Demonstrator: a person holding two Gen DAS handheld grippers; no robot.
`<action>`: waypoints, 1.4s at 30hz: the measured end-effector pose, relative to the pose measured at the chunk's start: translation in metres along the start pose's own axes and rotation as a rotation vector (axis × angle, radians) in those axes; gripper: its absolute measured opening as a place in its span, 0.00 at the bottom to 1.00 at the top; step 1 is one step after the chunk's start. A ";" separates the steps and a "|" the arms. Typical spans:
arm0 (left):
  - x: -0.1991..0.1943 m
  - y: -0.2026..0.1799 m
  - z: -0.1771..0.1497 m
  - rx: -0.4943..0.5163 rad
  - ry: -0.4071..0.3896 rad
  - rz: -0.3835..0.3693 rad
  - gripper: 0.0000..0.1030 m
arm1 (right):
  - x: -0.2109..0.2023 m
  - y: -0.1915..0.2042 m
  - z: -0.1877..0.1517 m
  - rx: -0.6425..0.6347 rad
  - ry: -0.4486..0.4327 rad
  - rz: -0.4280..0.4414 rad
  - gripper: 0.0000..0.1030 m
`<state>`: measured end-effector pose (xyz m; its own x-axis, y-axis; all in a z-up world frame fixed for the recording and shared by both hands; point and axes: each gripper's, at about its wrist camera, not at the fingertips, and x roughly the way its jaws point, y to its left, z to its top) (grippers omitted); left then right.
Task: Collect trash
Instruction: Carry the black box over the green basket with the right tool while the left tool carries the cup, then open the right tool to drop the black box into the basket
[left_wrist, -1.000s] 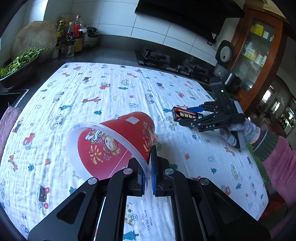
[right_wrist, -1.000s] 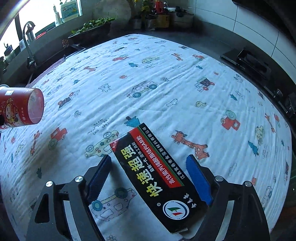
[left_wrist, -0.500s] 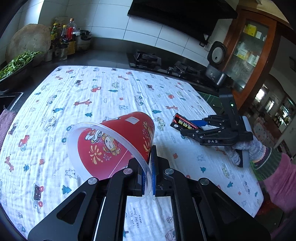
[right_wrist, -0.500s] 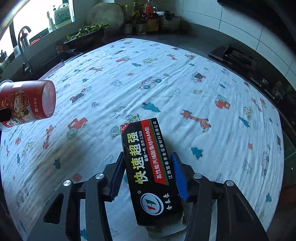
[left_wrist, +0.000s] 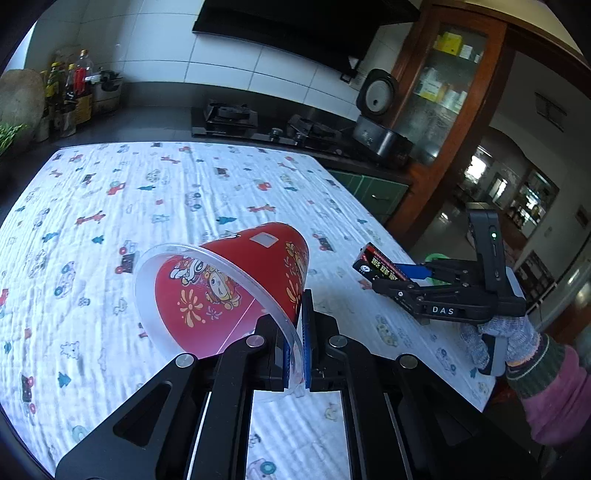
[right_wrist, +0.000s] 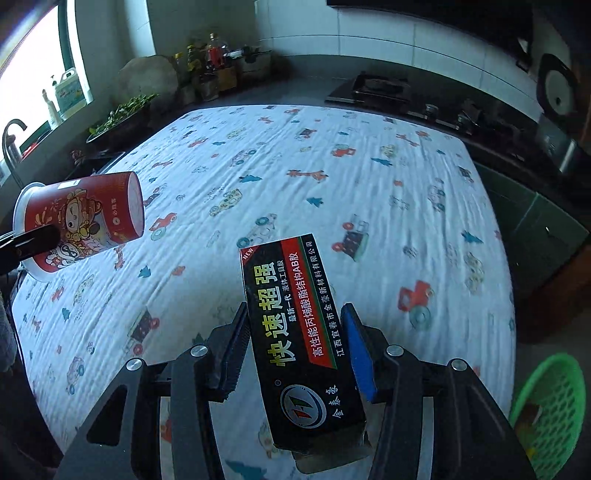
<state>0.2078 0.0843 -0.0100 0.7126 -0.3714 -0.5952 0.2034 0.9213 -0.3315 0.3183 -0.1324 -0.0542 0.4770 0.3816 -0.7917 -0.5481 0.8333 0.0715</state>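
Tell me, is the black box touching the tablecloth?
Apart. In the left wrist view the black box hangs clamped in the right gripper, with clear space between it and the tablecloth.

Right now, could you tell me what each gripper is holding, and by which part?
The left gripper pinches the red cup by its clear rim. The right gripper clamps the black box across its long sides.

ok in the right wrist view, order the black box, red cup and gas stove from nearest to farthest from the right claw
1. Black box: gripped in the right claw.
2. Red cup: off to the left, above the table, held by the left claw.
3. Gas stove: on the far counter, beyond the table.
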 end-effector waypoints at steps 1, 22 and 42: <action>0.002 -0.007 0.000 0.007 0.003 -0.013 0.04 | -0.005 -0.003 -0.005 0.012 -0.005 -0.012 0.47; 0.062 -0.138 -0.006 0.161 0.093 -0.215 0.04 | -0.096 -0.105 -0.112 0.313 -0.063 -0.230 0.47; 0.119 -0.221 0.010 0.268 0.159 -0.294 0.04 | -0.136 -0.213 -0.174 0.537 -0.073 -0.383 0.47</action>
<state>0.2549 -0.1625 -0.0003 0.4901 -0.6166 -0.6161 0.5649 0.7630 -0.3141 0.2506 -0.4311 -0.0674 0.6260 0.0293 -0.7792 0.0788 0.9918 0.1006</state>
